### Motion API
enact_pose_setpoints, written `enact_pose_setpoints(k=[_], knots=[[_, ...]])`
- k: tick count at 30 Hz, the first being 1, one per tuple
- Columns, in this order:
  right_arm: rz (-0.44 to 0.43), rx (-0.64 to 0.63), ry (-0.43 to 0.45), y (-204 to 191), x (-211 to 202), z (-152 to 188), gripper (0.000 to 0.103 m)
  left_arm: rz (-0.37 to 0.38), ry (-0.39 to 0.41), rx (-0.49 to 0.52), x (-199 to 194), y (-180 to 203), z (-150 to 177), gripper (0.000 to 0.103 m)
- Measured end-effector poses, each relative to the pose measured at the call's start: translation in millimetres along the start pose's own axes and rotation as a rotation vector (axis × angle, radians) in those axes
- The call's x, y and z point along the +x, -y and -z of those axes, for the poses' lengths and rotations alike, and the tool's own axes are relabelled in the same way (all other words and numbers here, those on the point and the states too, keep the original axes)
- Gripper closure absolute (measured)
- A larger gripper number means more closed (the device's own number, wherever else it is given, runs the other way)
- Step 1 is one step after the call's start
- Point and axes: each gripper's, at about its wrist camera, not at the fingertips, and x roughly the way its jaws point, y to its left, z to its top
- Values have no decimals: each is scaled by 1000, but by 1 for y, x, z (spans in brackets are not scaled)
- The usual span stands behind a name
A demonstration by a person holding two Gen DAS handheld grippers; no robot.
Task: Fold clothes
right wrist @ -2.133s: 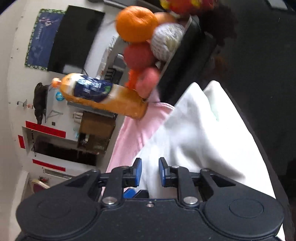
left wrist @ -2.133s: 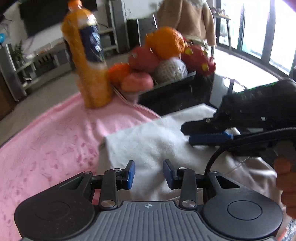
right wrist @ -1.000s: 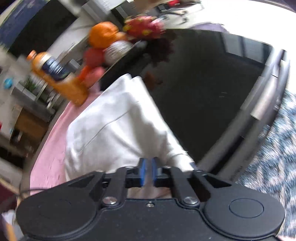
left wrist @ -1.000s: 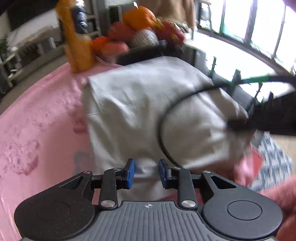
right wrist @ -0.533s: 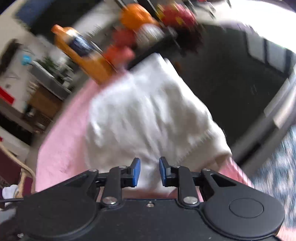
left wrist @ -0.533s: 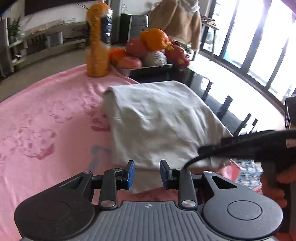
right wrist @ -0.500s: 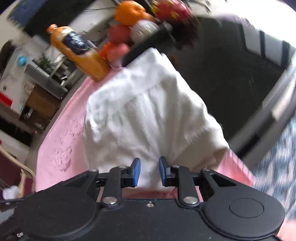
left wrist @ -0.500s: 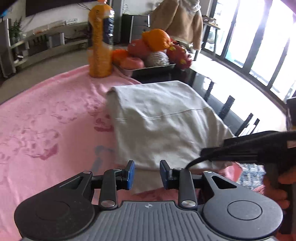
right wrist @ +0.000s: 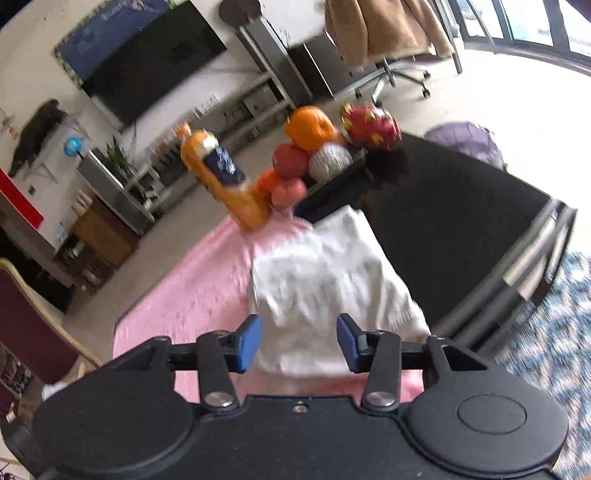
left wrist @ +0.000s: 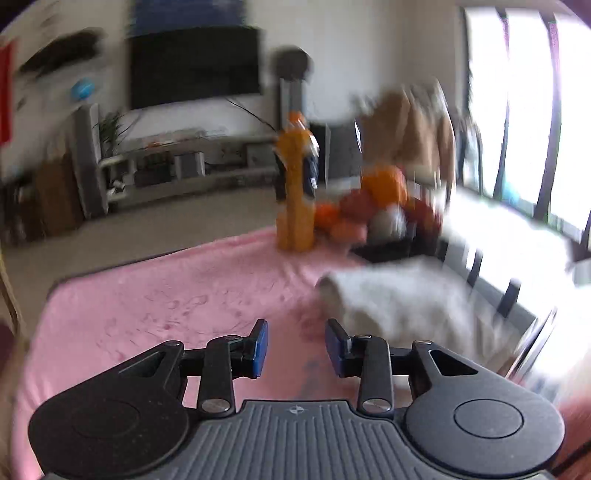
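Note:
A folded white garment [right wrist: 325, 273] lies on the pink cloth [right wrist: 192, 291] by the dark table top. In the blurred left wrist view the white garment [left wrist: 402, 295] lies to the right. My left gripper [left wrist: 296, 347] hangs above the pink cloth [left wrist: 177, 295], left of the garment; its jaws are opening with nothing between them. My right gripper [right wrist: 299, 339] is raised above the garment's near edge, jaws opening wide, holding nothing.
An orange drink bottle [right wrist: 221, 181] and a black tray of fruit [right wrist: 328, 147] stand at the far end. The dark glass table [right wrist: 454, 221] runs on the right, with a patterned rug [right wrist: 554, 332] beyond its edge. A chair draped in brown cloth [right wrist: 388, 26] stands behind.
Both grippers let go of the white garment, rose away from it and their jaws spread. The left view swung left toward the pink cloth and the room.

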Motion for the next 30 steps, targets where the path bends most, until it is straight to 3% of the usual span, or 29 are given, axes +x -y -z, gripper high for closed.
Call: enact_pose_setpoints(k=[3,6,9,12,16,18,20,23,30], knots=[[22,-13,-21,1,-18,12,56,93,15,-19,-16,2,-5,67],[53,-47,23,0,-46,16,46,175,-40,8,-25,8,-11,60],[111,-97,53,-4,-54,10,35,134,-159,33,-20,23,-13,59],[184,-140,9,-11,-41,5,28,79,-291,60,-14,45,-17,58],[232,-250,-75,-33,-25,6,11,48,-399,82,-15,69,-25,31],[251,-304,-114,-44,-20,8,7,46,-442,81,-17,76,-28,24],[272,-348,-136,-52,-18,10,4,54,-463,75,-20,80,-32,17],[298,-378,-148,-60,-19,12,2,46,-474,80,-25,87,-35,16],[383,-268,-83,-58,-35,4,0,46,-476,52,-32,89,-44,13]])
